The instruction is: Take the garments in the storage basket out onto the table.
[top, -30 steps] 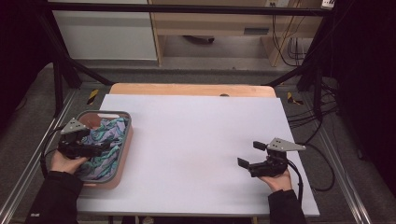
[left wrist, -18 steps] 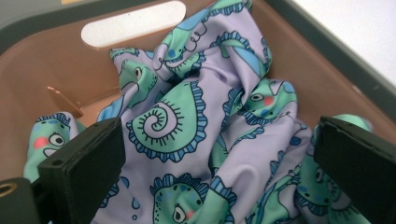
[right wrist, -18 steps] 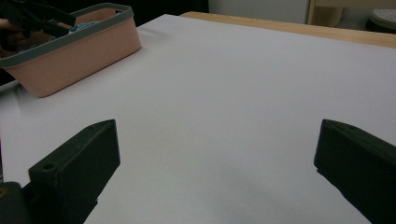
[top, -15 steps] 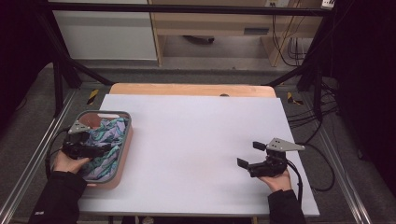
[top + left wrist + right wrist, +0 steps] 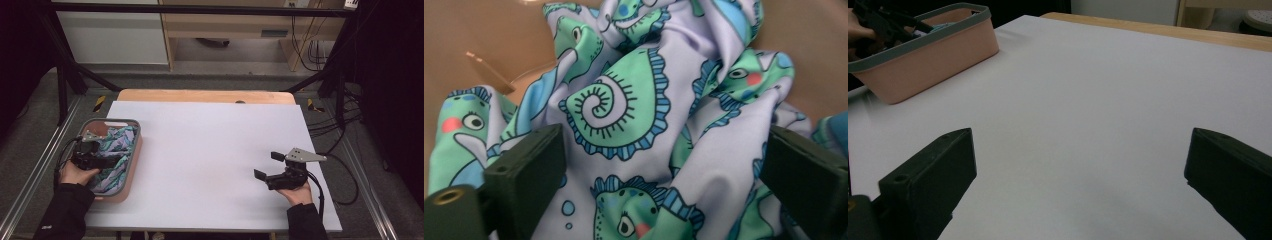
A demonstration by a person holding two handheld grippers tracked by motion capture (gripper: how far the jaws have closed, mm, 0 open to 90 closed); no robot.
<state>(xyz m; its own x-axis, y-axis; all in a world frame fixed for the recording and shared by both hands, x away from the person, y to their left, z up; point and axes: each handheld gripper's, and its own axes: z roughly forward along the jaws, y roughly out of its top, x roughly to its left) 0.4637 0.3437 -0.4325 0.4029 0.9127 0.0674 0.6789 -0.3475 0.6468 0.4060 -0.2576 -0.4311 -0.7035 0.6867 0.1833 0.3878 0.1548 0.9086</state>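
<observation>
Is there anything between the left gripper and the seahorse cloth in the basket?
Nothing visible. The left gripper hangs right over the seahorse cloth inside the pink basket, its jaws open on either side of a fold, with no other thing between them.

Crumpled lilac seahorse-print cloth lies bunched in the pink basket.
</observation>
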